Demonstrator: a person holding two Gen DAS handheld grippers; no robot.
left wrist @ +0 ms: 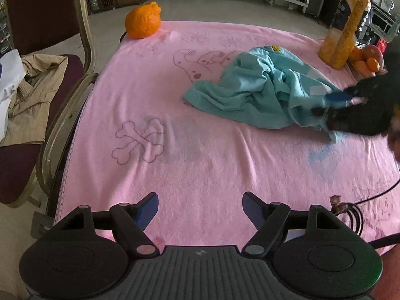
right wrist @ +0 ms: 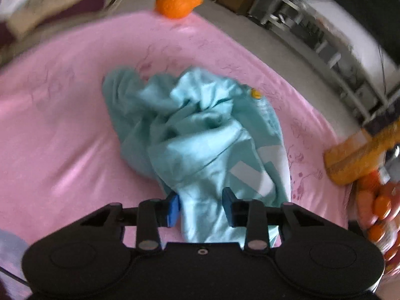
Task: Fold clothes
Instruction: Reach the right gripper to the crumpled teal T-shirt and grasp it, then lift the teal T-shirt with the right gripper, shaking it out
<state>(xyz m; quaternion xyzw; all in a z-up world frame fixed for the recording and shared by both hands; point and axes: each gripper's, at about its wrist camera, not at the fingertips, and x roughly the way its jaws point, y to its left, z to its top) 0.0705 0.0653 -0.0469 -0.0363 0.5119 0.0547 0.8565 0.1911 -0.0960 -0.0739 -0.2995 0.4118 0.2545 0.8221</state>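
1. Over the near, bare part of the pink towel (left wrist: 200, 165), the left gripper (left wrist: 200, 208) hung with its jaws spread wide and nothing between them, probably waiting for a hem to take. The crumpled teal garment (left wrist: 257, 92) lay toward the far right of the towel, its long axis running from the yellow badge at the far end down to the right gripper (left wrist: 335, 110) at its near right corner. A large orange fruit (left wrist: 143, 21) and a juice bottle (left wrist: 347, 25) stood at the towel's far edge, clear of the work.

2. At the garment's (right wrist: 200, 135) near end in the right wrist view, the right gripper (right wrist: 201, 208) had its jaws partly drawn in with a fold of cloth between them; whether the pads (right wrist: 173, 211) already pressed it I could not tell. The heap stretched away from the jaws toward the fruit (right wrist: 178, 1), likely gripped there to drag it out flat.
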